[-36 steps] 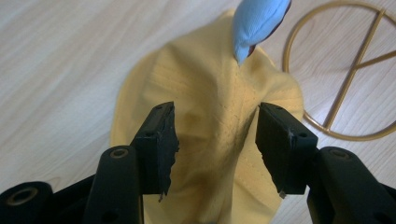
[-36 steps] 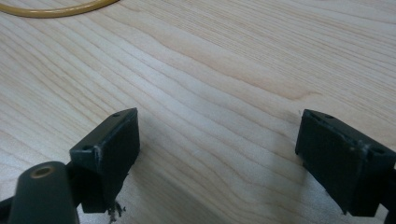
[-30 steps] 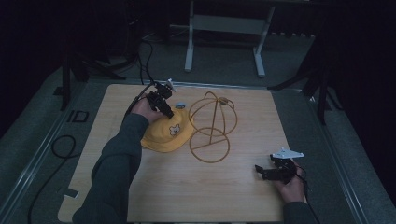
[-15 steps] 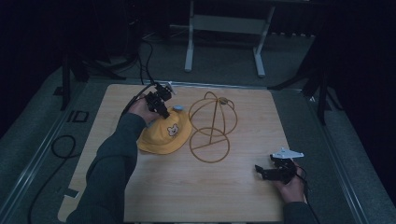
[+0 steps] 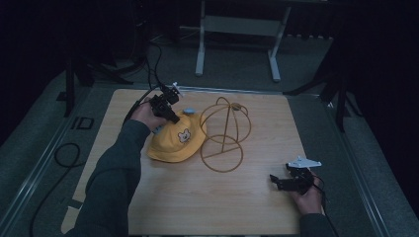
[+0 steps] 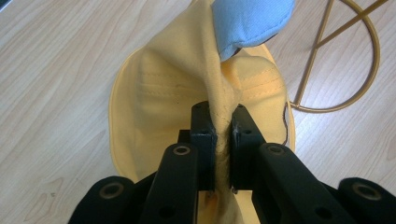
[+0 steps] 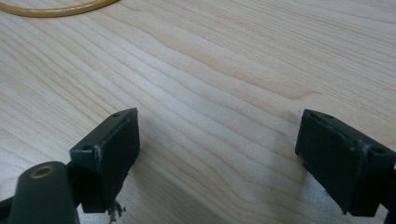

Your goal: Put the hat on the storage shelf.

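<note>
Room: dark floor and black surroundings ring a pale wooden table (image 5: 197,197); a grey metal stand (image 5: 237,29) rises behind it.

High view, hat: the yellow hat (image 5: 175,143) lies left of the table's middle, its bear patch facing up, touching or just beside the rack.
High view, rack: the gold wire rack (image 5: 225,133) stands upright near the centre, a dome of hoops on a ring base.
High view, left gripper: the left gripper (image 5: 170,114) sits at the hat's far edge, clamped on the cloth there; a blue piece (image 5: 188,111) of the hat shows just beside it. A dark sleeve (image 5: 113,182) runs up from the bottom edge to it.
High view, right gripper: the right gripper (image 5: 277,181) rests low at the table's near right corner, well apart from hat and rack, its grey plate on top.

Left gripper view, grip: the jaws have just been closing and now pinch a gathered fold of the hat (image 6: 187,93) between the pads, the cloth bunched into a ridge that rises from the jaws.
Left gripper view, blue piece: the blue piece (image 6: 247,18) hangs at the top of the fold.
Left gripper view, rack: the rack (image 6: 345,84) base ring lies on the wood beyond the hat, at the right.

Right gripper view, jaws: the right gripper (image 7: 217,154) stands wide apart over bare wood, nothing between the pads.
Right gripper view, rack: a curve of the rack (image 7: 60,9) ring crosses the top left corner.
</note>
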